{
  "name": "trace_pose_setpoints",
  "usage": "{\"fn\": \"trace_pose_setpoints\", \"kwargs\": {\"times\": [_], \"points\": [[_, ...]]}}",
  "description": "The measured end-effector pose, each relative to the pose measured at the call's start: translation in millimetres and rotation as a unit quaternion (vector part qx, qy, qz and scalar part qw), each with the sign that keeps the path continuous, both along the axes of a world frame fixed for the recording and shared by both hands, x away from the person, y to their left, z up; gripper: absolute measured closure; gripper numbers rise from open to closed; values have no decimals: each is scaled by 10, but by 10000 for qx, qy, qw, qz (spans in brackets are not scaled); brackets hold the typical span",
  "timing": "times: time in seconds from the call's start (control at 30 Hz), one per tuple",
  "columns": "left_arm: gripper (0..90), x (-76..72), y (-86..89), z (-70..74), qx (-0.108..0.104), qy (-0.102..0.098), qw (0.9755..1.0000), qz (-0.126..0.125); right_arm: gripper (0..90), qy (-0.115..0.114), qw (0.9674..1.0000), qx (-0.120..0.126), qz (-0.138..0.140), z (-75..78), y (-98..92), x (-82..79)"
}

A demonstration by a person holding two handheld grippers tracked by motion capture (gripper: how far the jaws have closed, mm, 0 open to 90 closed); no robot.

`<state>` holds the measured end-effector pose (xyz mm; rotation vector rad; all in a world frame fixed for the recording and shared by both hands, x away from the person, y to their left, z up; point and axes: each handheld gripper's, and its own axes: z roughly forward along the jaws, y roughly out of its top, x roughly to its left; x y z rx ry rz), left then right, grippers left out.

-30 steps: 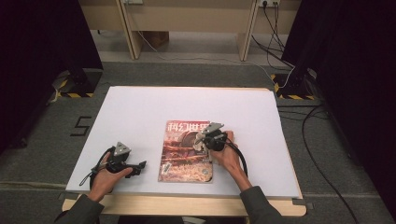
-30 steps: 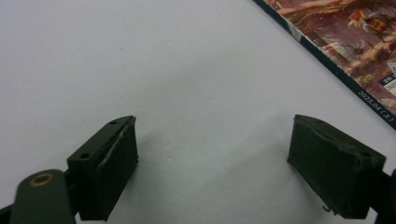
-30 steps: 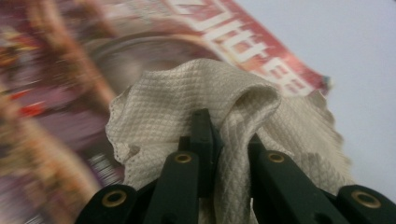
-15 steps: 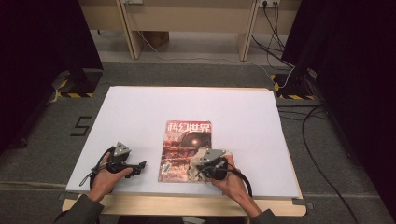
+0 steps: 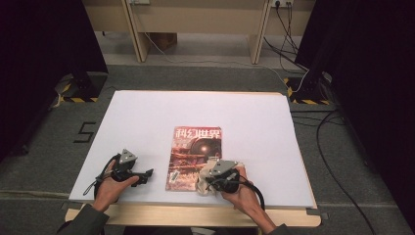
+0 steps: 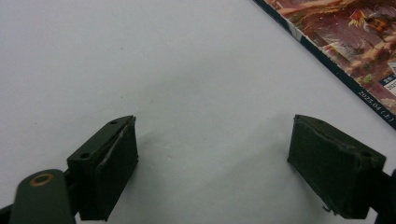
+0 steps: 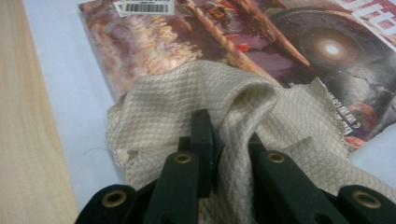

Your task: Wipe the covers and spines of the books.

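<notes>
A magazine point(image 5: 195, 155) with a dark red cover lies flat near the table's front middle. My right gripper point(image 5: 208, 184) is at the magazine's near right corner, shut on a beige quilted cloth point(image 5: 201, 185). In the right gripper view the cloth point(image 7: 177, 102) bunches around the jaws of the right gripper point(image 7: 229, 131) and rests partly on the magazine point(image 7: 289, 42). My left gripper point(image 5: 146, 175) rests on the white tabletop left of the magazine. In the left gripper view its jaws point(image 6: 215, 163) stand wide open with nothing between them, and the magazine's edge point(image 6: 355, 51) shows at top right.
The white tabletop point(image 5: 254, 122) stretches far beyond the magazine. A wooden front edge point(image 5: 195, 215) runs along the near side and shows beside the cloth point(image 7: 28, 140). Cables point(image 5: 337, 142) lie on the floor at the right, and desk legs point(image 5: 139, 39) stand behind the table.
My right gripper has drawn the cloth down the magazine's cover, from its upper right part to its near right corner. The left gripper has stayed in place.
</notes>
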<state>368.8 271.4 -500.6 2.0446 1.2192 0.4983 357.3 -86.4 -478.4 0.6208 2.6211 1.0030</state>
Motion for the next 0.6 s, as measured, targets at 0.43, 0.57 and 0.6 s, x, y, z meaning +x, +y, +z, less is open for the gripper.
{"fn": "trace_pose_setpoints", "kwargs": {"times": [0.43,0.57,0.6], "points": [[146,1,1,-2,-7,-3,10000,-3,826,-64,9988,-109,-475,12,64,490],[146,-1,0,-4,-12,-15,10000,3,826,-67,9976,-109,-685,15,94,740],[146,-1,1,-4,-15,-15,10000,1,826,-92,9974,-134,-702,17,99,788]]}}
